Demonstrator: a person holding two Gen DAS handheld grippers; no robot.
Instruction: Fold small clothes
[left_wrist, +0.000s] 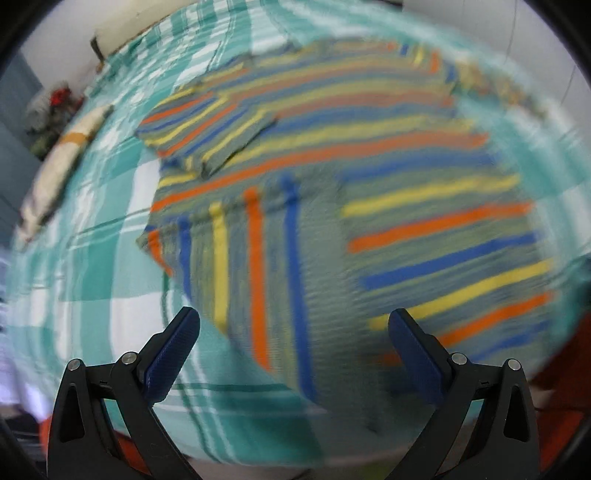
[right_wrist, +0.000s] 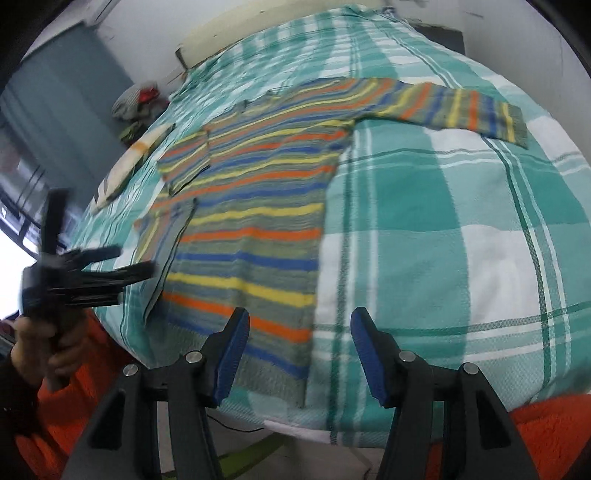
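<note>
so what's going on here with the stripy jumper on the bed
A person in an orange fleece is folding a striped sweater on a teal checked bedspread, holding a gripper in each hand. One sleeve is already folded across the body; the other sleeve still lies stretched out. Both the left gripper and right gripper are open, holding nothing.

Both wrist views steeply down, near; shared striped sweater (left_wrist: 332, 155).

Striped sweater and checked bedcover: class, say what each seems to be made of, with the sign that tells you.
Striped sweater: probably knitted wool or acrylic yarn, matte; fine ribbed rows show across its stripes. Checked bedcover: likely woven cotton, matte; a fine woven grain shows in the white squares.
</note>
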